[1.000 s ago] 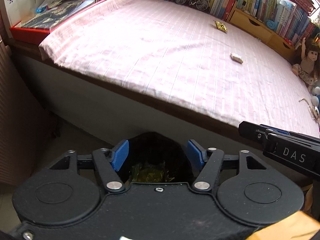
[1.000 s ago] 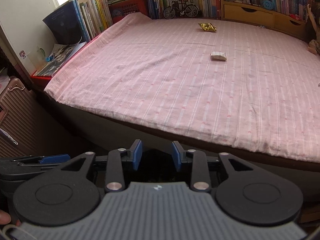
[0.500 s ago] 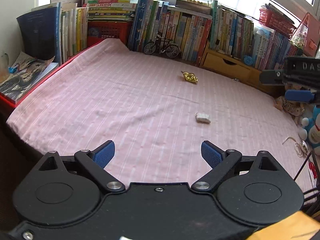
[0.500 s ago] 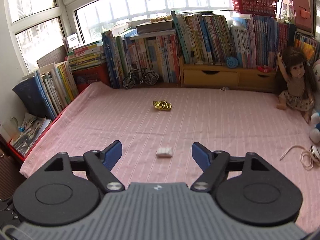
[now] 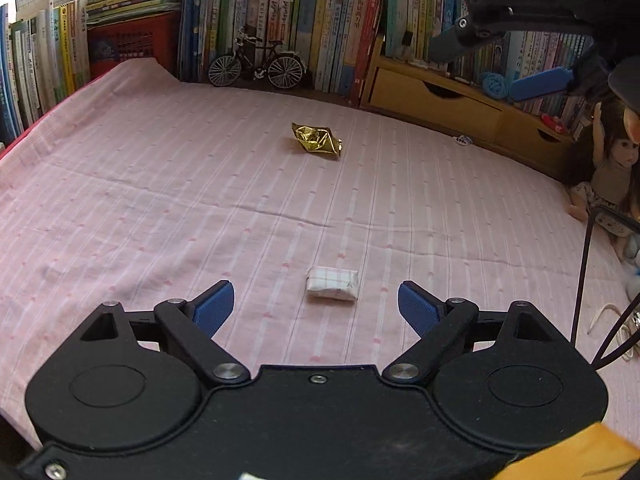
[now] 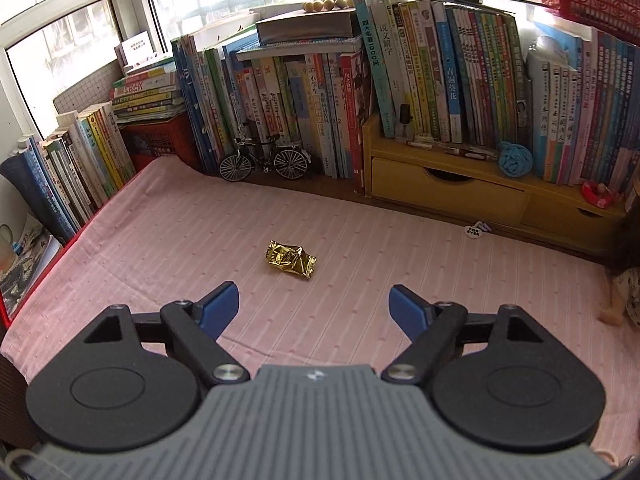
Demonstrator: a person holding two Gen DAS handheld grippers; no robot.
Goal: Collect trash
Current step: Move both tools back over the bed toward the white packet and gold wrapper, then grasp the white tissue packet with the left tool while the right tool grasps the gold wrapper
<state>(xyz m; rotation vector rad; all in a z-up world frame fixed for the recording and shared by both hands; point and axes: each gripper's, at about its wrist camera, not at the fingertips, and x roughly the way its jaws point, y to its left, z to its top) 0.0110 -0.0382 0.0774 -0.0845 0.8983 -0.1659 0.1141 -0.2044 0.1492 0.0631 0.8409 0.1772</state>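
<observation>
Left tool [image 5: 310,304], empty with jaws narrowing, should straddle the white wrapped packet [image 5: 331,288]; right tool [image 6: 314,306], spread and empty, should centre on the gold wrapper [image 6: 291,259] before pinching against the bed [image 5: 160,200].

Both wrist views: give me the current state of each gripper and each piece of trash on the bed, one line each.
left gripper: jaws closing, nothing gripped, white packet just ahead between the fingers
right gripper: open, empty, aimed at the gold wrapper
white packet: lying flat on the bedsheet, untouched
gold wrapper: crumpled, lying on the bedsheet, untouched
wooden drawers: shut
</observation>
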